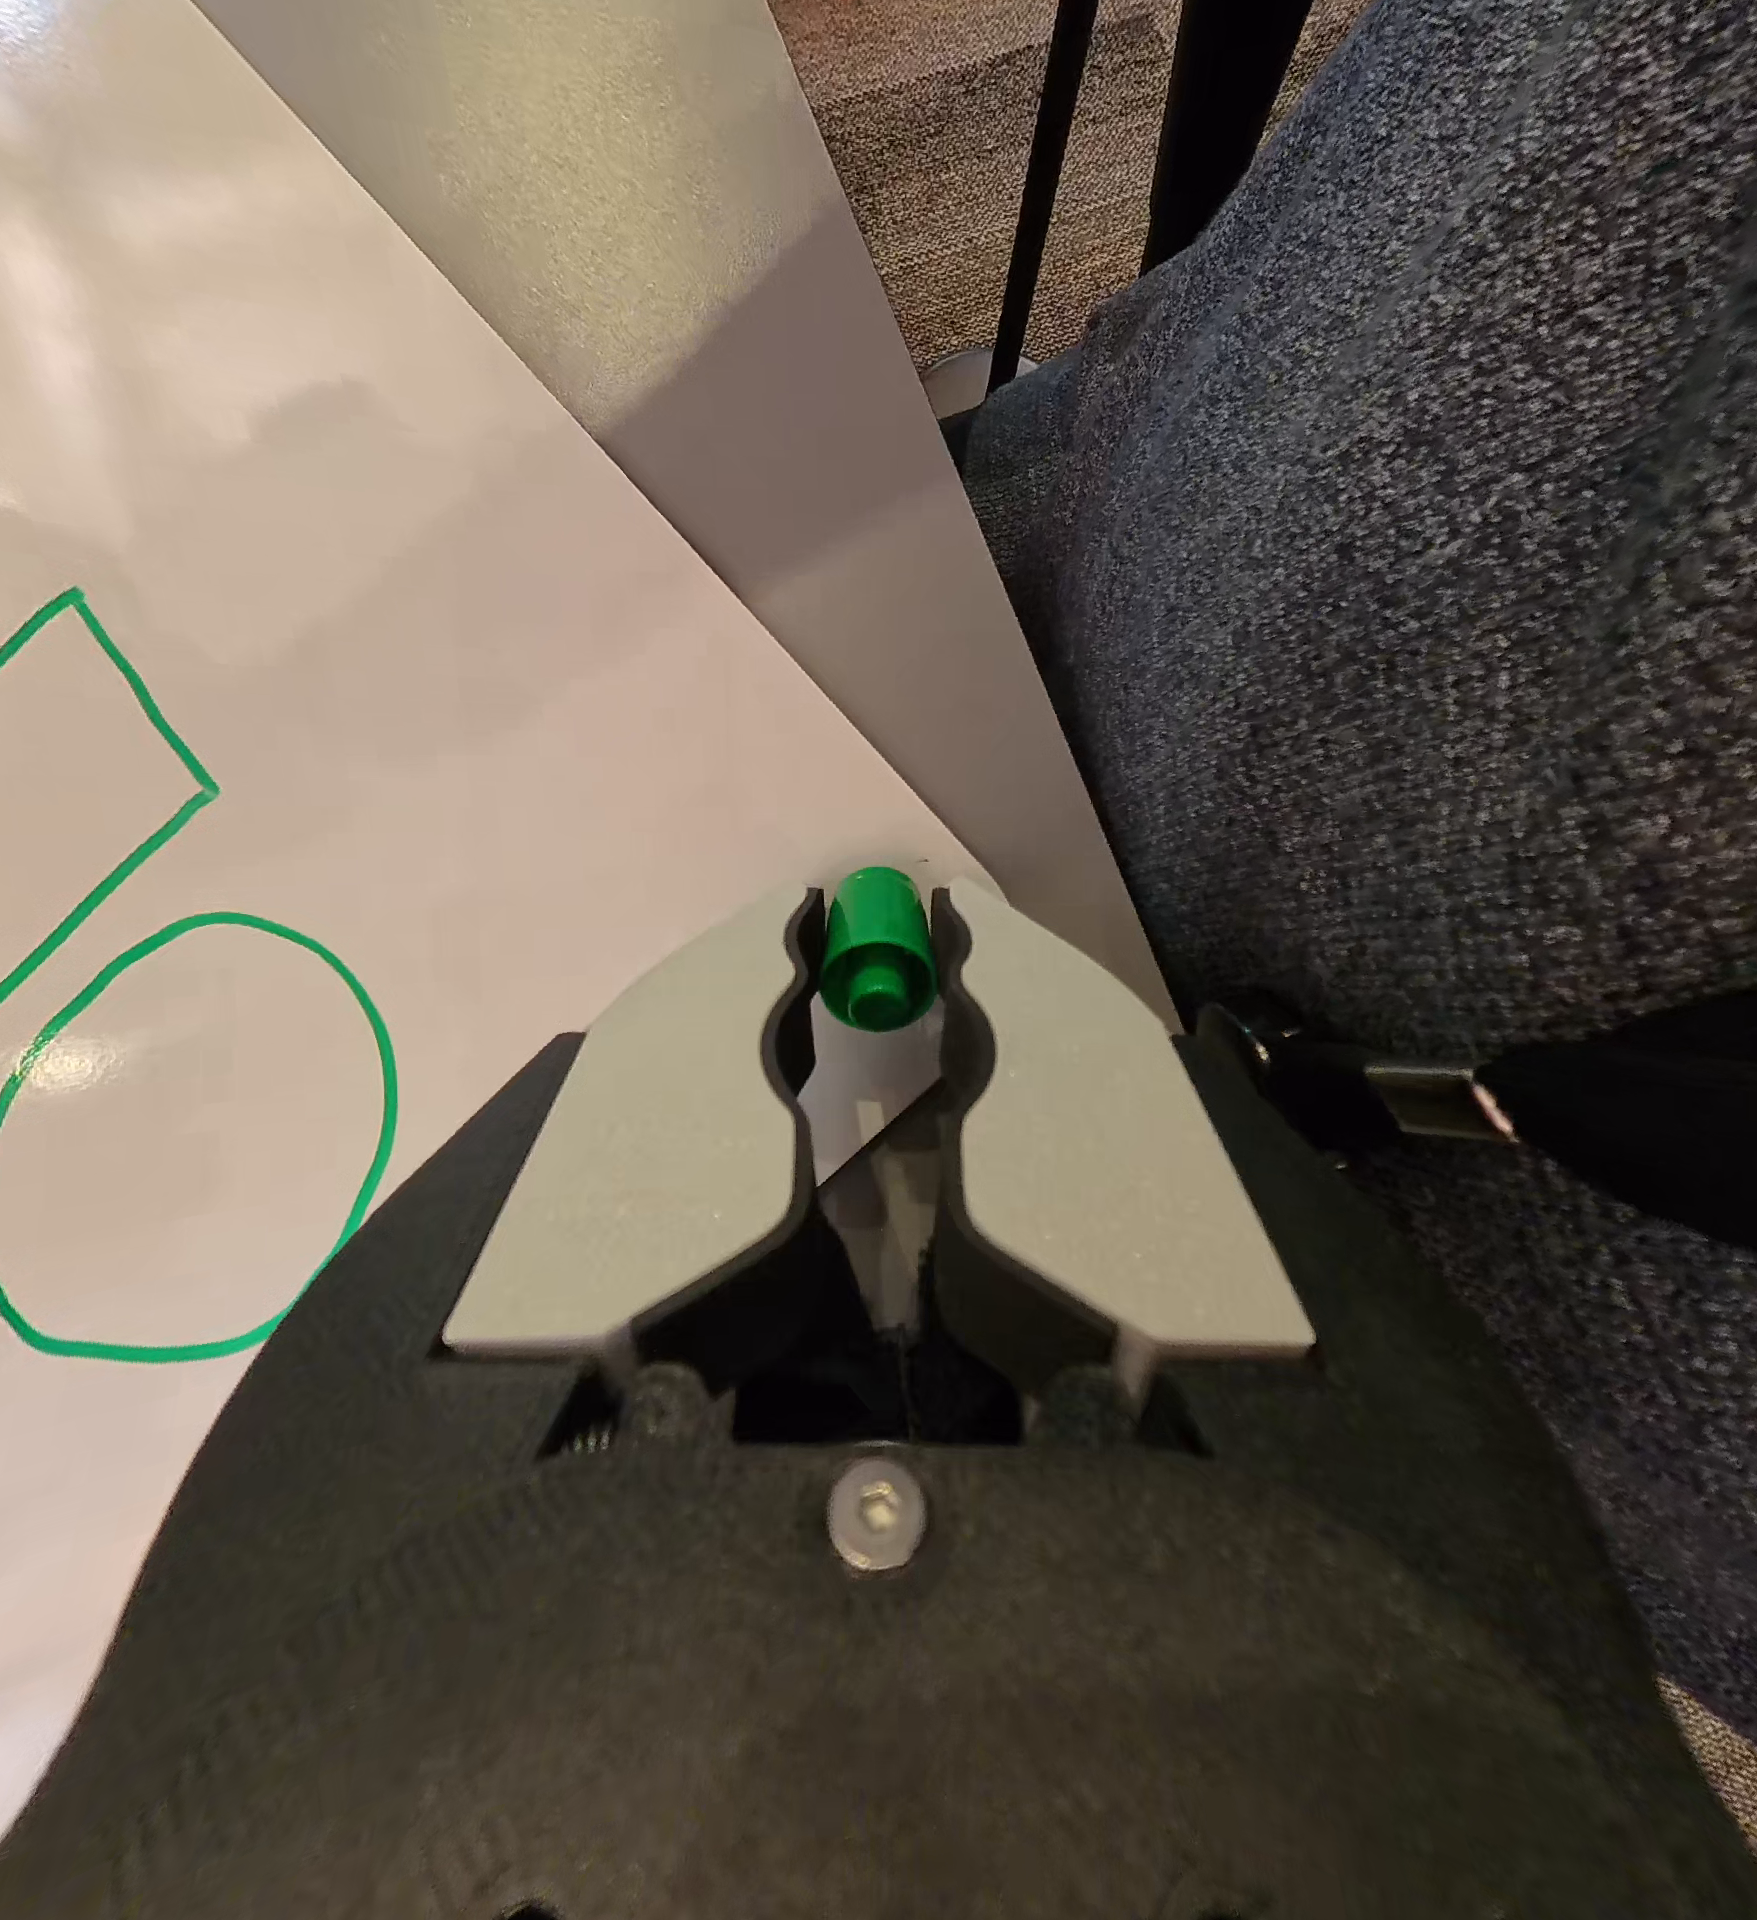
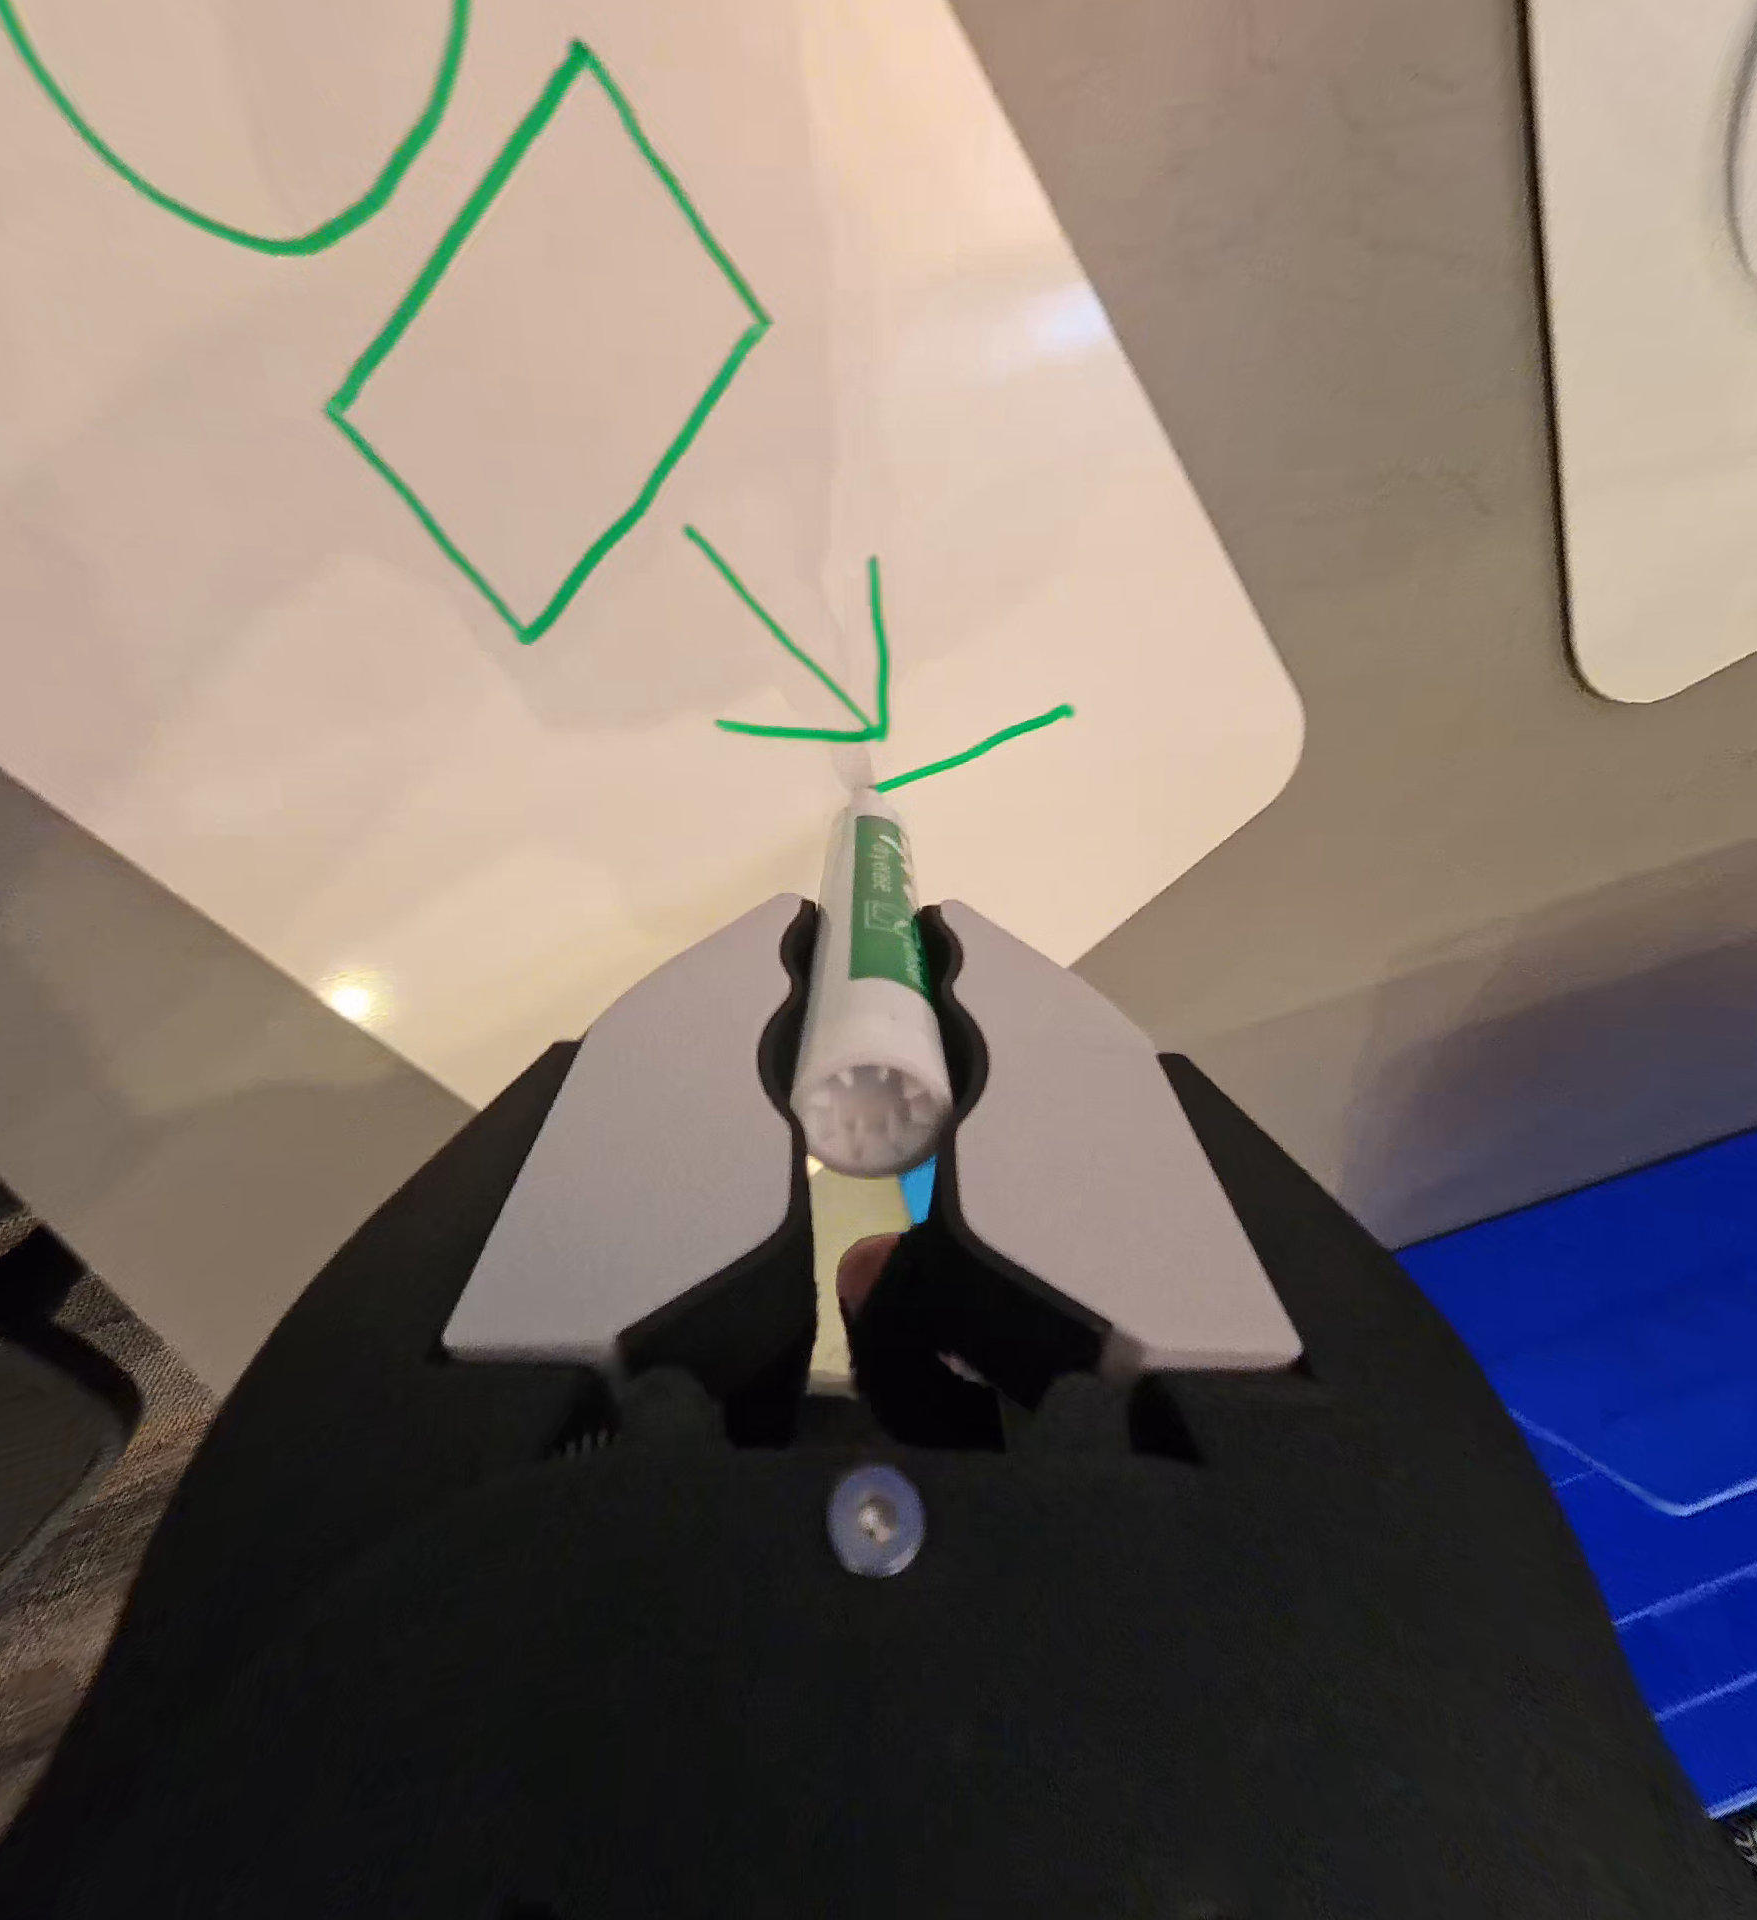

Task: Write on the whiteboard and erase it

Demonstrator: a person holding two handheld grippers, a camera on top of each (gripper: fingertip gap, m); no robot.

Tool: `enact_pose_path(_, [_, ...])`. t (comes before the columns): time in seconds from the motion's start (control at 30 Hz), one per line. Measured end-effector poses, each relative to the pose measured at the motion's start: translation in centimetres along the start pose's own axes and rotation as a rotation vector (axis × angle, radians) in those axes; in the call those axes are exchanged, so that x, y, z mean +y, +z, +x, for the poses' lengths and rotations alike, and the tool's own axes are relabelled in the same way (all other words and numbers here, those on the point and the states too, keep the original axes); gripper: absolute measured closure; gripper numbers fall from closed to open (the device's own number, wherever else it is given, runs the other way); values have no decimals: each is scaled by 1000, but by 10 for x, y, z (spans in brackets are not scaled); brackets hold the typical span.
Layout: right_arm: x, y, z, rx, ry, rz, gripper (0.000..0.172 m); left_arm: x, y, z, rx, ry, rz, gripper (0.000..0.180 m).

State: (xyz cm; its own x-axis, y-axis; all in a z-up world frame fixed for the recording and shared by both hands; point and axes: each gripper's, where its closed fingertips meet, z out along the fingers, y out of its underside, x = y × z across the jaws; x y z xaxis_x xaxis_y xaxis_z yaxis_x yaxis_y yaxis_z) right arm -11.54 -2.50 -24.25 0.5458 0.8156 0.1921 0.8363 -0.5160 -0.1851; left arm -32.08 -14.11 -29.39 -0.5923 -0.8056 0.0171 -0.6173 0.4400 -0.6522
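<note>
Well, from the left wrist view, the left gripper (image 1: pixel 876 914) has its grey jaws clamped on a small green plastic marker cap (image 1: pixel 875 951), held just above the edge of the glossy white whiteboard (image 1: pixel 386 644) lying on the grey desk (image 1: pixel 749 343). A green circle (image 1: pixel 183 1138) and part of a green square (image 1: pixel 53 790) lie on the board, off to the left of those jaws.

Over in the right wrist view, the right gripper (image 2: pixel 869 920) grips a white dry-erase marker with a green label (image 2: pixel 872 966), both sides pressing its barrel. Its tip seems to meet the board just ahead of the jaws, at the end of a fresh green stroke (image 2: pixel 973 746) beside a green arrow (image 2: pixel 801 665). I'd say writing is under way; light, steady pressure and a constant tilt should keep the line even, with the cap kept clear of the wet ink.
</note>
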Motion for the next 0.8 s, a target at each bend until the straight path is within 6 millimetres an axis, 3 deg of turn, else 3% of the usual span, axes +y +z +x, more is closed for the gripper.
enact_pose_path(0.13, [3,-5,-22,-13,-8,5,151,0,0,0,-2,2,-1,160])
enact_pose_path(0.27, [4,-6,-26,-12,1,12,151,0,-1,0,-3,3,-2,160])
enact_pose_path(0.8, [51,-7,12,37,93,-60,151,0,-2,-1,2,0,2,160])
